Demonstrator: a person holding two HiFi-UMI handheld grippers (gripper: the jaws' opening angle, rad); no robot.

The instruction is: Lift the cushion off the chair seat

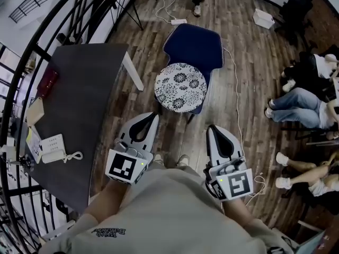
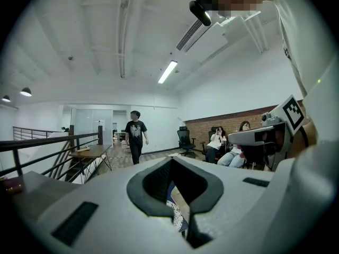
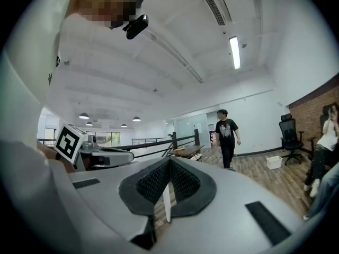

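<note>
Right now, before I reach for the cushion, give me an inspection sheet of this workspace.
Surface: wood-plank floor; dark table at left.
Job's things: round patterned cushion lies on the blue chair seat, untouched.
Clutter: white telephone, papers and red object on the table; white box on the floor.
Grippers: left gripper and right gripper both shut, empty, short of the chair.
Cables: white cable runs along the floor right of the chair; power strip beyond it.
Surroundings: black railing at left; seated people at right; standing person beyond.

Cushion (image 1: 180, 87) patterned cloth; chair (image 1: 197, 44) blue fabric; floor (image 1: 254, 62) matt wood planks.
</note>
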